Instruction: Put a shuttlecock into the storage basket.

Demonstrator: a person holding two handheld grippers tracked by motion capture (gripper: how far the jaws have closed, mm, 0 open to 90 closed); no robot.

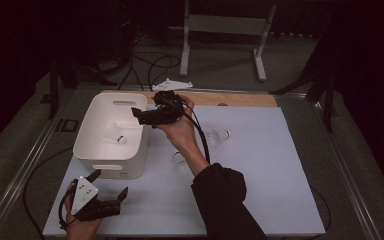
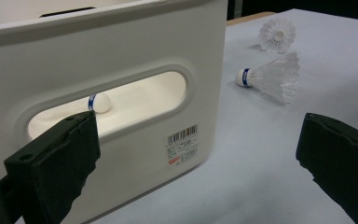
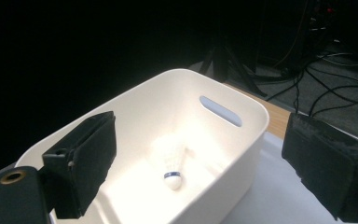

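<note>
The shuttlecock (image 3: 172,164) lies on the floor of the white bin (image 1: 96,150), just below my right gripper (image 1: 139,114). From my right gripper view its long axis runs up and down the picture, the blue-banded cork nearest me and the white skirt pointing away toward the bin's far end with the slot handle. From the high view it lies across the bin floor, cork toward the wall nearer my right hand (image 1: 177,127). My right fingers (image 3: 81,161) stand wide apart with nothing between them, hanging over the bin's rim; that forearm reaches in from the bottom across the desk (image 1: 260,200), wrist bent so the gripper points left over the bin. My left gripper (image 1: 111,192) rests low at the near left corner of the desk, aimed at the bin's near wall and its handle slot, its fingers (image 2: 56,163) also spread with nothing held. Two more shuttlecocks lie on the desk right of the bin: one (image 2: 271,78) on its side, cork toward the bin, another (image 2: 277,33) beyond it.
</note>
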